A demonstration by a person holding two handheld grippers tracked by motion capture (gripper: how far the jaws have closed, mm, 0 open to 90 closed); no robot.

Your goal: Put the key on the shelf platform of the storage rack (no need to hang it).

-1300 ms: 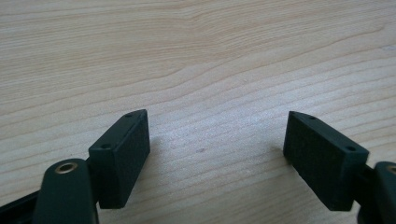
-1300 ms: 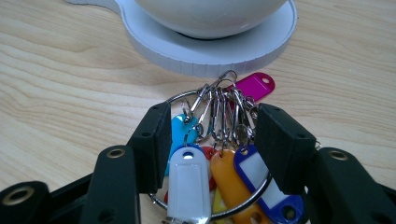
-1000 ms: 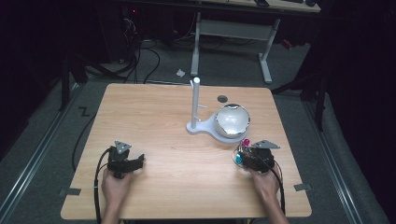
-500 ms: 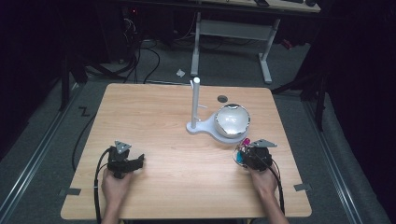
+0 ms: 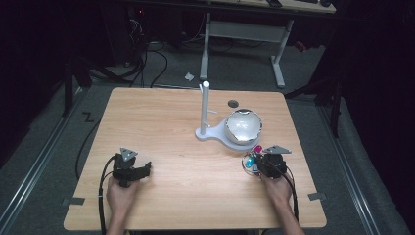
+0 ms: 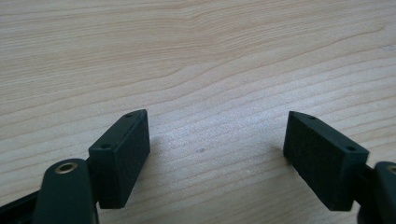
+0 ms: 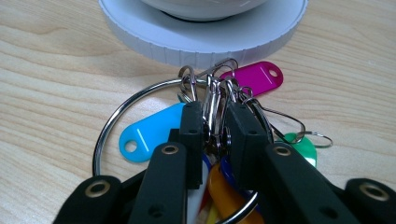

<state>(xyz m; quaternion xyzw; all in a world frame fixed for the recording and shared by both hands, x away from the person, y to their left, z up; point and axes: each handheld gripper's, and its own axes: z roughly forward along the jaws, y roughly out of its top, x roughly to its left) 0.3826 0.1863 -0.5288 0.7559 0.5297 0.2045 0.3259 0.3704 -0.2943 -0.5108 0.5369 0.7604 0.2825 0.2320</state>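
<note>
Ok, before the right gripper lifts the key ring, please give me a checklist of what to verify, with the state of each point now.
1. Right gripper shut on the key ring: ok, the jaws pinch the metal clips at its top.
2. Grip secure enough to lift: cannot tell, the clips are thin and loose.
3. Tags free of the stand: ok, the pink tag lies just short of its base.
4. Tags clear of the jaws: not ok, the blue tag and orange tag sit under them.
5. Left gripper out of the way: ok, open and empty over the table.
</note>
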